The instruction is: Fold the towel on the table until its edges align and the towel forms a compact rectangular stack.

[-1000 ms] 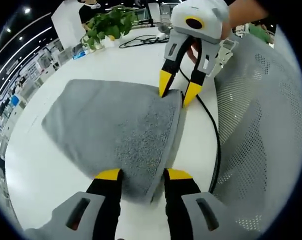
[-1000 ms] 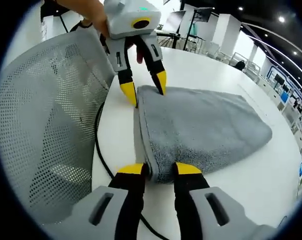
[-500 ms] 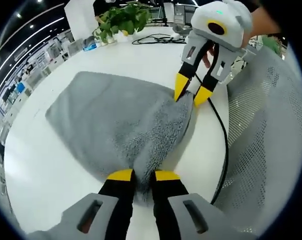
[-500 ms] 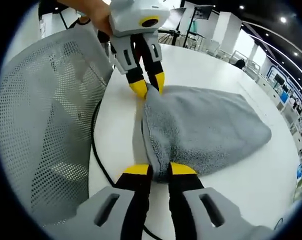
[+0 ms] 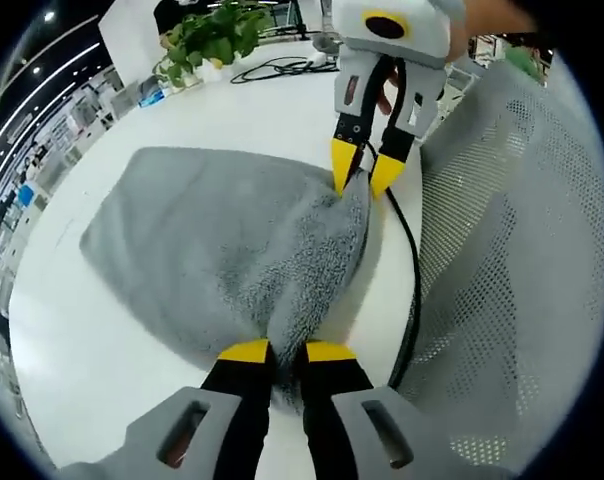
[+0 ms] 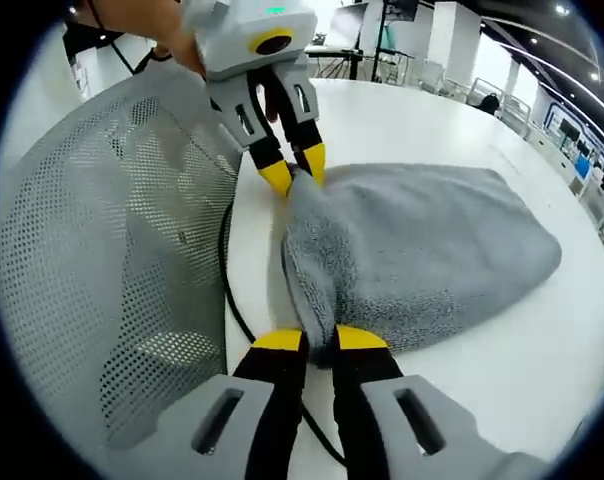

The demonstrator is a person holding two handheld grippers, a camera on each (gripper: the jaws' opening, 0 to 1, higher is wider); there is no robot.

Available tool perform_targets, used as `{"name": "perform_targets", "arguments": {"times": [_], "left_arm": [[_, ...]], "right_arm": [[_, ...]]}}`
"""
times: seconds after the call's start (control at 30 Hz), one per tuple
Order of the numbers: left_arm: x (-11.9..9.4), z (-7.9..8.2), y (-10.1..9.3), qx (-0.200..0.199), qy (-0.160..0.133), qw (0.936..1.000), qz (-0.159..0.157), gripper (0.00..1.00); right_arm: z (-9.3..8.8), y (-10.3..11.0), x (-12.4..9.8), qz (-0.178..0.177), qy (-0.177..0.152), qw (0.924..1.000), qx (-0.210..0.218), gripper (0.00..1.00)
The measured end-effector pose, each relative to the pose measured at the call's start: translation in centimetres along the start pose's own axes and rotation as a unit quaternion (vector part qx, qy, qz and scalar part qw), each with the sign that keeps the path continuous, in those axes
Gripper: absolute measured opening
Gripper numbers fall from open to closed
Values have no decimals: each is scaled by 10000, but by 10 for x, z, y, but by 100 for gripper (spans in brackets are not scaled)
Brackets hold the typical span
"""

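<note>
A grey towel [image 5: 207,245] lies folded on the white table [image 5: 102,380], its near edge bunched up. My left gripper [image 5: 277,352] is shut on one corner of that edge. My right gripper [image 5: 363,176] pinches the other corner, at the top of the left gripper view. In the right gripper view the towel [image 6: 432,245] spreads to the right, my right gripper [image 6: 320,339] is shut on its near corner, and the left gripper [image 6: 294,172] holds the far corner. The edge between the two grippers is lifted slightly off the table.
A grey mesh chair back [image 5: 502,270] stands right beside the table edge [image 6: 112,270]. A black cable [image 5: 412,290] runs along that edge. A potted plant [image 5: 207,40] and more cables sit at the far end of the table.
Both grippers closed from open onto the towel's corners about half a second ago and stay shut. The held edge has bunched and risen a little.
</note>
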State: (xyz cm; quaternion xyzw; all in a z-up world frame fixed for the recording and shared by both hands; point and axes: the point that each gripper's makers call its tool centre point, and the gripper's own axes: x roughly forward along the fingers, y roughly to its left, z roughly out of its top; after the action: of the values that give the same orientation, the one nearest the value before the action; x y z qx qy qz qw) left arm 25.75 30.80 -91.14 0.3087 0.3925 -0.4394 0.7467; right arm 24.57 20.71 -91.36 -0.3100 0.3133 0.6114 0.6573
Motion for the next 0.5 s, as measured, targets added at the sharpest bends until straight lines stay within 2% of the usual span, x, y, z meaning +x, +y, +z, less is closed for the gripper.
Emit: {"name": "perform_targets", "arguments": {"times": [0.03,0.07,0.13,0.33,0.5], "left_arm": [[-2,1,-2,-300,-50,9995,-53,10],[-3,1,-3,-329,-58,9994,-73,9],[-7,1,-2,-210,-55,9997,-106,9],[-11,0,-5,-158,-71,9998,-137,9],[-14,2,-4,-187,-130,9996,-152,9]], "right_arm": [[-1,1,-1,23,8,10000,-26,8],[-1,0,-2,43,6,10000,13,8],[0,1,-3,75,11,9994,351,8],[2,6,-6,7,4,9996,298,7],[4,6,-7,-20,-120,9982,586,7]]}}
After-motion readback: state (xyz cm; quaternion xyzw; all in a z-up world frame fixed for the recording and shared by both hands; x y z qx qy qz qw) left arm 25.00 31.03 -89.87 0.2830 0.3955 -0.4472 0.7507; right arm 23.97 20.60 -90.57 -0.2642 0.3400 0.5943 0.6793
